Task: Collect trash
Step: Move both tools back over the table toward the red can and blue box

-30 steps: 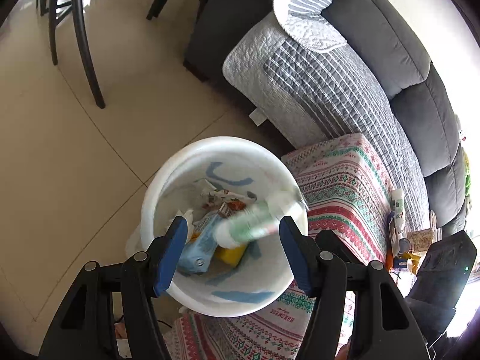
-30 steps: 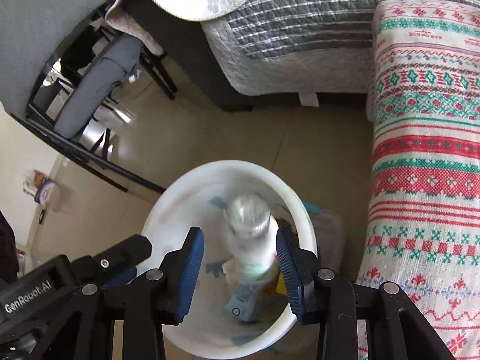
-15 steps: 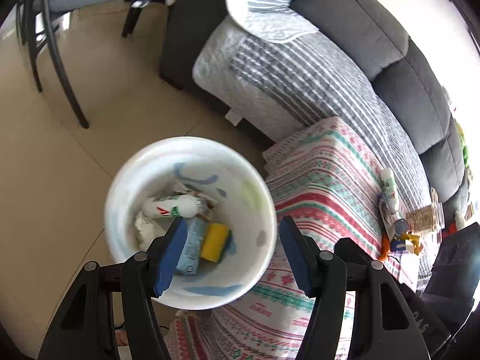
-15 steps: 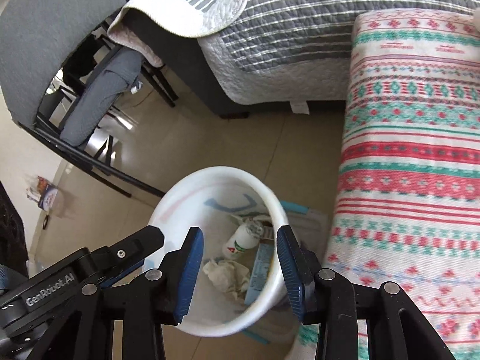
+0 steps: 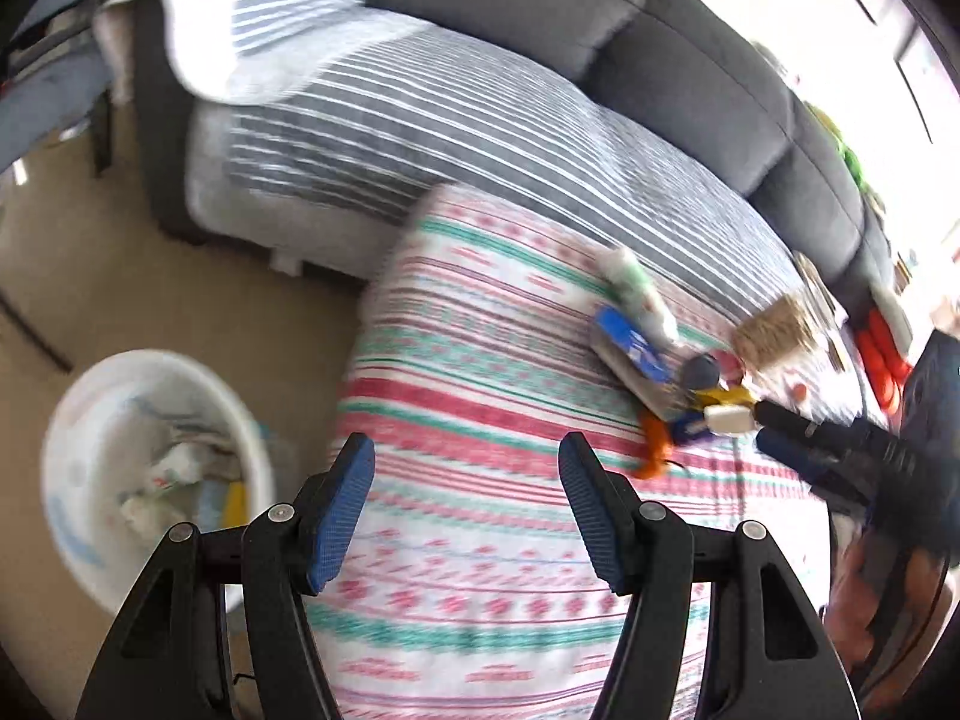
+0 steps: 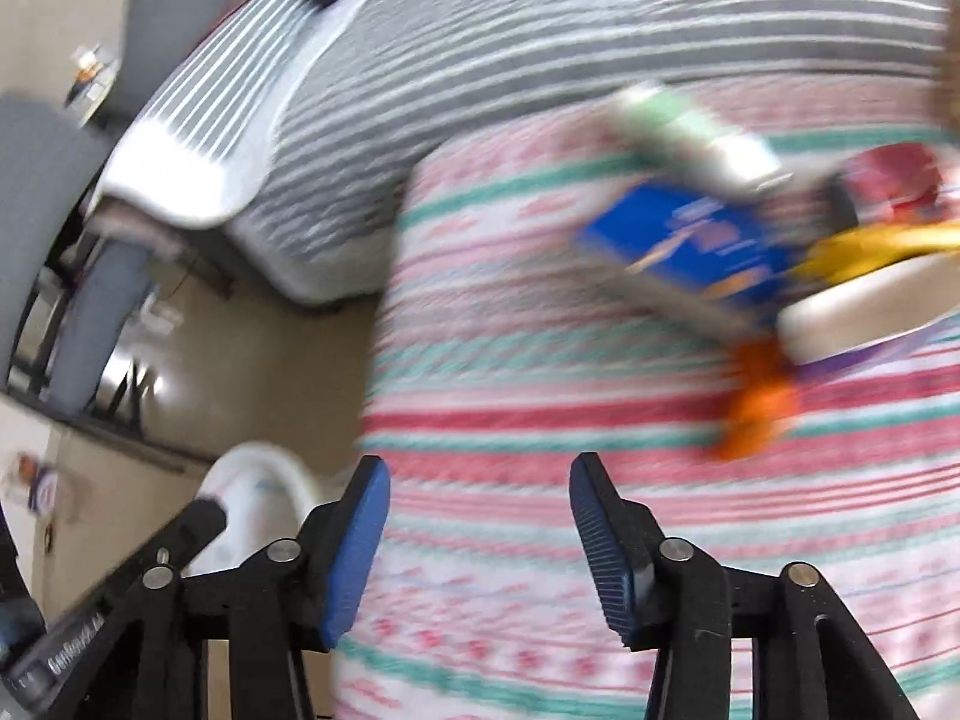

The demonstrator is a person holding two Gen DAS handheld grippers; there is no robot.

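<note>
Patterned tablecloth [image 5: 480, 480] covers table beside grey sofa [image 5: 600, 60] with striped quilt [image 5: 420, 120]; beige floor. Trash cluster [image 5: 660, 360] lies on the cloth, blurred. White bin [image 5: 60, 438] on floor, part full. Left gripper [image 5: 467, 504] apart, empty; right gripper [image 6: 480, 534] opening, empty.

This is a living room in a home. A big dark grey sofa [image 5: 690, 60] runs along the back, and a grey striped blanket [image 5: 456, 120] lies over its seat. In front of it stands a low table under a cloth [image 5: 480, 420] with red and green patterns. Boxes, a bottle and other small things lie in a heap [image 5: 678, 360] on the cloth. The floor [image 5: 120, 276] has smooth tan tiles. A white bin [image 5: 72, 450] full of rubbish stands on it. Chairs [image 6: 90, 276] stand off to the side.
</note>
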